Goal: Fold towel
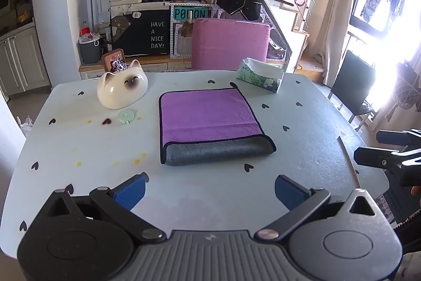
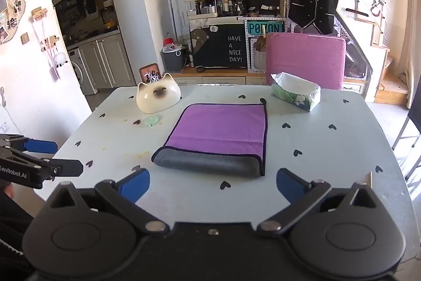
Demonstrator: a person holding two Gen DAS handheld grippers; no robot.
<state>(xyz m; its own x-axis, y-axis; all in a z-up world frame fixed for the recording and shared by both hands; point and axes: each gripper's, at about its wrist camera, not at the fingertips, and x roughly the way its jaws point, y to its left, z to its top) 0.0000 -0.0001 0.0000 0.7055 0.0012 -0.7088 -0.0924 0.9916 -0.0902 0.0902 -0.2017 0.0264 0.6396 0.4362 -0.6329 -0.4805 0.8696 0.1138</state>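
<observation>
From the left wrist view, the left tool point(image 1: 209, 187) hovers over the near part of the worktop point(image 1: 79, 149) with its blue pads spread wide and nothing between them. The towel point(image 1: 210, 123) lies flat straight ahead of it, purple side up, its near edge rolled over to show the grey underside, which suggests one fold is already made. A cat-shaped ceramic dish point(image 1: 121, 88) sits ahead to the left and a tissue pack point(image 1: 260, 74) ahead to the right, both apart from the towel. From the right wrist view, the right tool point(image 2: 213, 185) is likewise spread and empty, with the towel just ahead and slightly left of centre. How many layers the towel holds cannot be judged; its far edges lie too flat to tell.
</observation>
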